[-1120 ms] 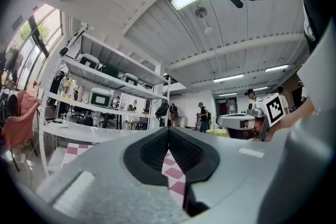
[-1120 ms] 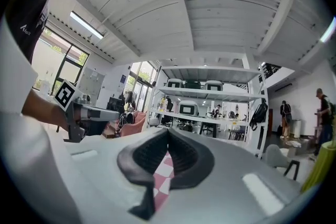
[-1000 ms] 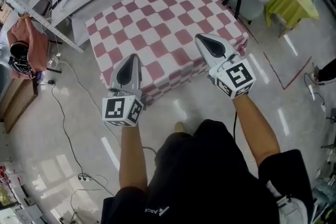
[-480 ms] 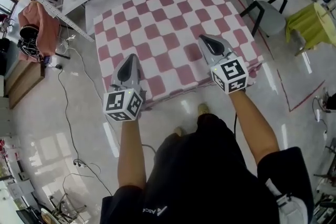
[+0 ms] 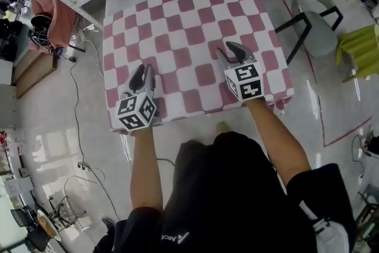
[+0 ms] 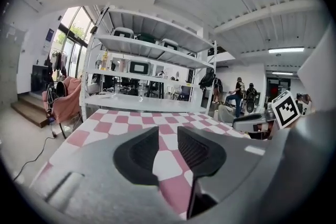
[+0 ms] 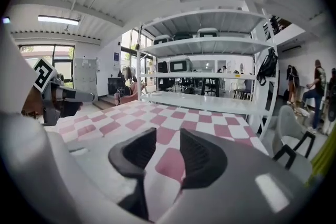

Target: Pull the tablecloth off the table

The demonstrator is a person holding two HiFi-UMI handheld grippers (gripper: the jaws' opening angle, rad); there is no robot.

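Both bare forearms reach straight out from the person's dark shirt, roughly parallel, over the near edge of the table. The left gripper [image 5: 140, 72] sits low over the near left corner. The right gripper [image 5: 230, 51] is a little farther in, towards the near right corner, and its marker cube tilts up to the head camera.

The tablecloth [image 5: 189, 26], pink-and-white checked, lies spread flat over the whole top and hangs over the near edge, so the table itself is covered from sight. From above, each cube and gripper body hides its own jaw tips, and I cannot tell whether they touch the cloth or hang just over it. The person's legs are hidden under the torso.

Looking along the left gripper [image 6: 168, 150], its jaws are opening and stand a narrow gap apart. Checked cloth shows through the gap, and neither pad presses on it. The right gripper [image 7: 168, 153] is the same: its jaws are opening to a narrow gap with cloth showing between them, and it grips nothing. A white shelf rack [image 6: 152, 55] stands past the far edge.
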